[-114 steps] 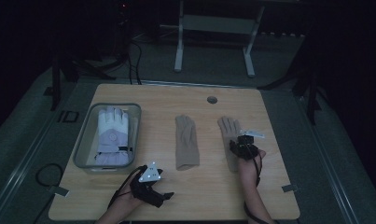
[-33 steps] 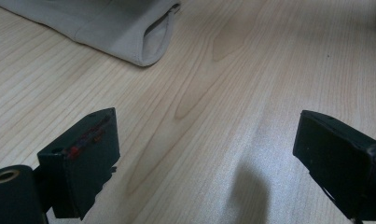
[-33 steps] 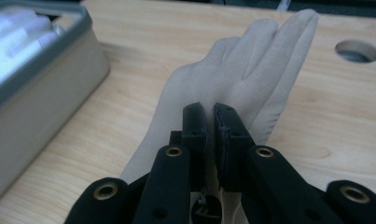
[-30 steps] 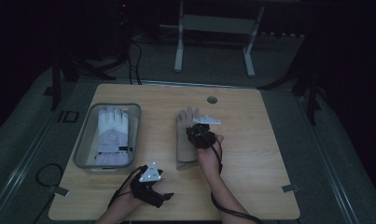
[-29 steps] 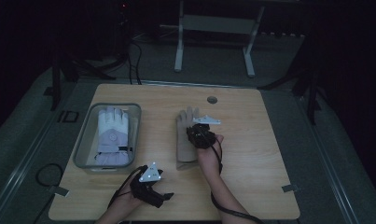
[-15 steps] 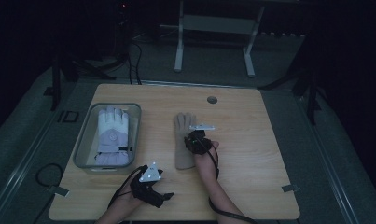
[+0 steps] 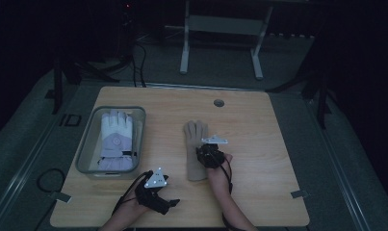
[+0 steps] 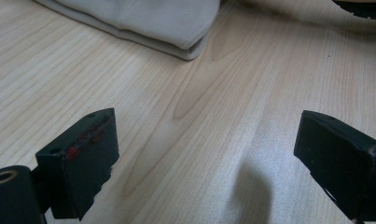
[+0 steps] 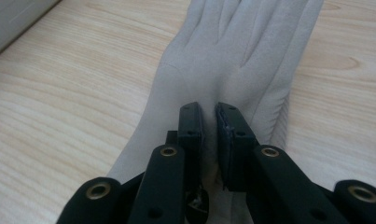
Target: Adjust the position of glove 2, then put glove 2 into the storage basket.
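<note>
Beige glove (image 7: 196,149) lies flat near the middle of the table (image 7: 259,125), long axis running away from my side: fingers toward the far edge, cuff toward the near edge. In the right gripper view (image 9: 232,60) the fingers fan out ahead of the jaws. There seem to be two layers at the cuff in the left gripper view (image 8: 143,21), but I cannot tell whether that is one glove or two stacked.

Right gripper (image 7: 209,155) sits over the glove's lower half, jaws nearly together with a narrow gap; they have just been opening slightly. Fabric lies under and between them, but whether the pads pinch it I cannot tell.

Left gripper (image 7: 158,198) rests near the table's front edge, jaws wide apart over bare wood.

White glove (image 7: 117,139) lies in the clear bin (image 7: 85,149) at left, fingers also pointing away.
</note>
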The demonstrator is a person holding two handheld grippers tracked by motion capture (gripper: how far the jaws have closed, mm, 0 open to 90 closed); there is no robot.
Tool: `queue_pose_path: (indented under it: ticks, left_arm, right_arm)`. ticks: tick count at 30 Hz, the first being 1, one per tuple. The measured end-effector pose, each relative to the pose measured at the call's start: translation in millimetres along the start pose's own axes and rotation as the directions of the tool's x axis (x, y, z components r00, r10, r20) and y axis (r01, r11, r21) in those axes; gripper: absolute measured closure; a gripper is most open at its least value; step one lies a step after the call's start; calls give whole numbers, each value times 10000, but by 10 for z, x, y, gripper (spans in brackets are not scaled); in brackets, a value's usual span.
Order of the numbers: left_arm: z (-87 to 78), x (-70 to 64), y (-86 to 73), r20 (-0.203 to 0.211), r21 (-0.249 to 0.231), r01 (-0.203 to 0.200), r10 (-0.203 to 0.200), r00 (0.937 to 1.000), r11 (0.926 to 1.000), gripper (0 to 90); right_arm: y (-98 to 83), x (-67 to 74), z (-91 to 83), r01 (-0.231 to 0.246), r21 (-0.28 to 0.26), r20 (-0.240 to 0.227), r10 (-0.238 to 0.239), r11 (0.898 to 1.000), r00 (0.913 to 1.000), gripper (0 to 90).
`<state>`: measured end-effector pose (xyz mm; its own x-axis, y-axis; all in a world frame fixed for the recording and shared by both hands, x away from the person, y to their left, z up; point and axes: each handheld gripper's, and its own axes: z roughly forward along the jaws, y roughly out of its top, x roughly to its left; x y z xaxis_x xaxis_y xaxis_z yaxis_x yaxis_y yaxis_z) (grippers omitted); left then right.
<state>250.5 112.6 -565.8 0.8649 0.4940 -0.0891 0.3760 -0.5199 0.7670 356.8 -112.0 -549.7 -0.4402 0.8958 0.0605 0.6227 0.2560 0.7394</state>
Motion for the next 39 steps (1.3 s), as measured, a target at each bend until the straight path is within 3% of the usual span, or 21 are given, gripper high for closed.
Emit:
queue_pose_path:
  ticks: [9, 15, 19, 20, 22, 23, 25, 28, 31, 33, 35, 37, 39]
  left_arm:
    - [3, 2, 1, 35, 7, 30, -30, 10000, 10000, 66]
    - [31, -18, 2, -95, 270, -259, 262, 9996, 9993, 66]
    - [38, -48, 35, 10, 274, -212, 212, 9998, 9994, 66]
    - [38, -48, 35, 10, 274, -212, 212, 9998, 9994, 66]
    - [41, -64, 46, -103, 306, -358, 361, 9993, 9989, 66]
    - [40, -64, 50, -145, 304, -379, 383, 9992, 9988, 66]
    - [37, -61, 64, -177, 245, -370, 375, 9991, 9990, 66]
    - [22, -60, 101, -198, 39, -255, 256, 9995, 9997, 66]
    - [29, -51, 143, -74, -1, -224, 224, 9997, 9997, 67]
    - [55, -47, 183, -15, 182, -171, 171, 9999, 9997, 68]
    - [81, -64, 223, -101, 183, -212, 214, 9997, 9996, 67]
    - [107, -82, 273, -358, 559, -329, 350, 9987, 9979, 68]
    - [127, -91, 316, -606, 788, -749, 798, 9950, 9941, 115]
  right_arm:
    - [-129, -15, -126, -211, -191, 17, 212, 9996, 9998, 737]
    - [-22, -71, -260, 207, -473, -206, -217, 9987, 9996, 484]
    - [24, -191, -340, -9, -558, -1003, -47, 9984, 9949, 293]
    - [24, -191, -340, -9, -558, -1003, -47, 9984, 9949, 293]
    - [50, -269, -373, 40, -274, -1666, -85, 9996, 9860, 143]
    - [57, -282, -377, 87, -255, -1722, -129, 9996, 9850, 124]
    - [54, -309, -387, 315, -348, -1534, -365, 9989, 9875, 117]
    - [53, -388, -410, 447, -404, -1754, -512, 9982, 9832, 141]
    - [64, -457, -442, 1256, -549, -1911, -1339, 9906, 9724, 128]
    - [79, -486, -478, 1471, -567, -1762, -1550, 9875, 9721, 125]
    - [105, -530, -512, 1120, -507, -1784, -1194, 9924, 9767, 121]
    - [133, -569, -536, 1014, -461, -1840, -1082, 9938, 9770, 108]
    - [154, -613, -548, 908, -495, -2066, -991, 9946, 9734, 108]
